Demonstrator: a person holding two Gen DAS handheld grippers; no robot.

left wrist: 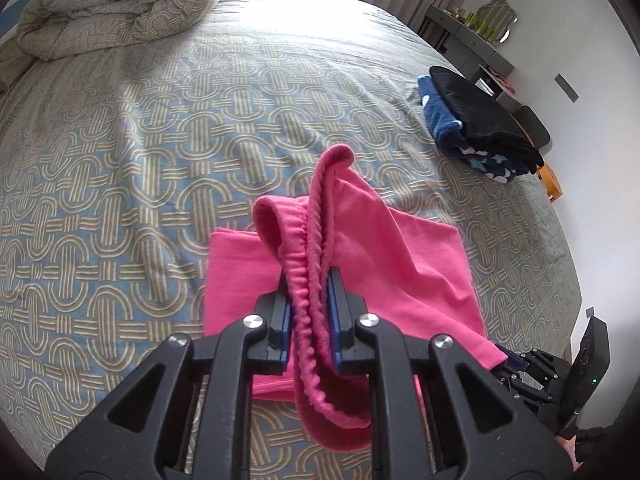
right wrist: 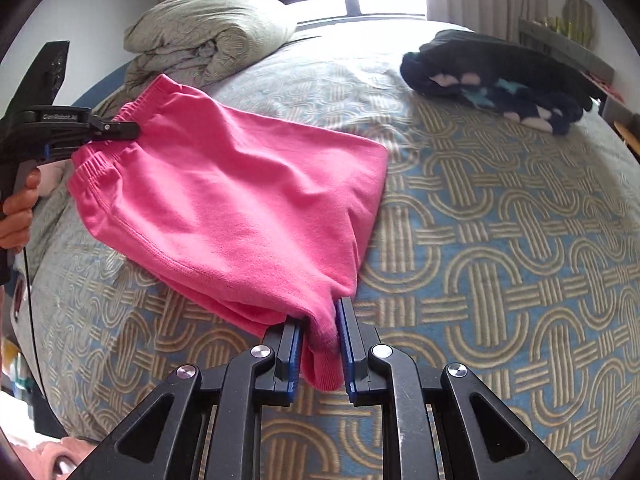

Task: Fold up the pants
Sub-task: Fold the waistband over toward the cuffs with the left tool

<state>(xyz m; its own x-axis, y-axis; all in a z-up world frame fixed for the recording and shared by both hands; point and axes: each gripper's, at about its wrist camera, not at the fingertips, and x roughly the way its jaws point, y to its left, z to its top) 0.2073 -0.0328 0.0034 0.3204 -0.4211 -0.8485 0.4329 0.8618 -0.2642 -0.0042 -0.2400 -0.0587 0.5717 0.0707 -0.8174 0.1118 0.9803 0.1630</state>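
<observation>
Left gripper [left wrist: 310, 312] clenched on the pants [right wrist: 240, 200] waistband [left wrist: 308, 280], right gripper [right wrist: 320, 348] clenched on the opposite corner. Pants hang between both jaws, already folded short, far edge resting on bed [right wrist: 500, 240]. Judging: final fold in hand; left to do: lay down, flatten, release

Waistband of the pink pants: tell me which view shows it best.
The left wrist view. The elastic waistband fills the centre, clamped in the left hand-held gripper. The right wrist view shows it only far off, at the pants' left edge.
</observation>
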